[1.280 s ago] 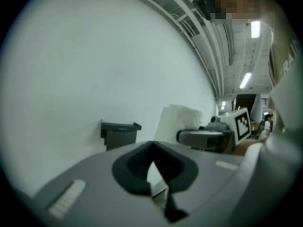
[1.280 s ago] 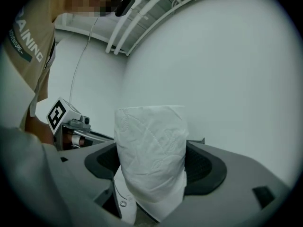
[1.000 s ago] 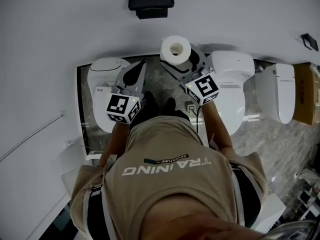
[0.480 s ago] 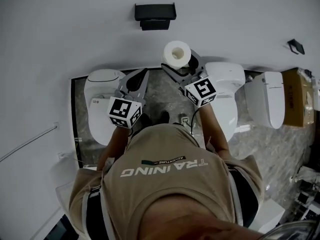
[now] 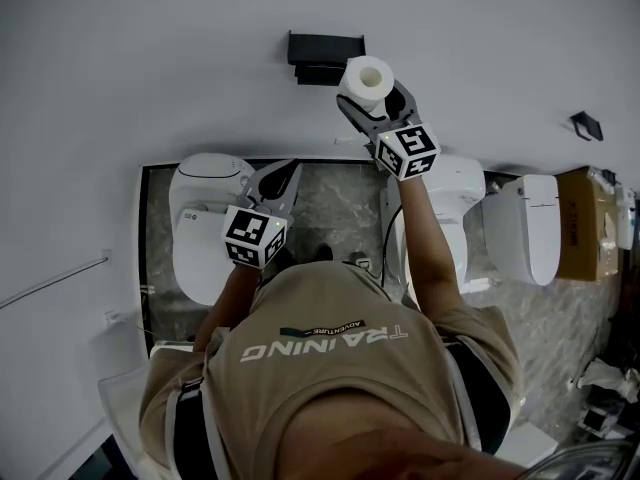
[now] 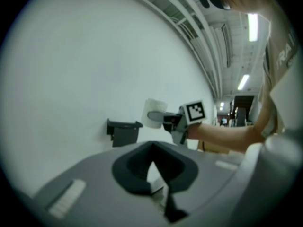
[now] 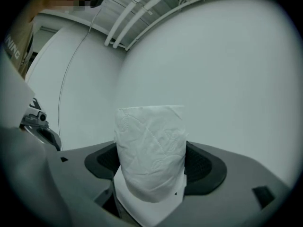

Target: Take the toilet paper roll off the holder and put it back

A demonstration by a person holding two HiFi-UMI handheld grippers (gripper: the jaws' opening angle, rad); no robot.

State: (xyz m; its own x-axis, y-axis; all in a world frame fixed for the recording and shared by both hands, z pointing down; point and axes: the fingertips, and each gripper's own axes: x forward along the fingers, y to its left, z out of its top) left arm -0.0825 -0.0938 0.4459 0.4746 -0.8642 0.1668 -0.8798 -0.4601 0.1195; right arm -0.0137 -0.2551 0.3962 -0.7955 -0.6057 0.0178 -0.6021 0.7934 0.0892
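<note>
My right gripper (image 5: 375,108) clamps the toilet paper roll (image 5: 365,81) near the holder (image 5: 325,46); misaligned, I'd knock it loose

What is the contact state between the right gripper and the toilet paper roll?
Touching. The right gripper view shows the toilet paper roll held between both jaw pads of the right gripper, with no gap on either side.

Right gripper (image 5: 372,96) raised, jaws clamped; left gripper (image 5: 284,173) low, jaws together.
</note>
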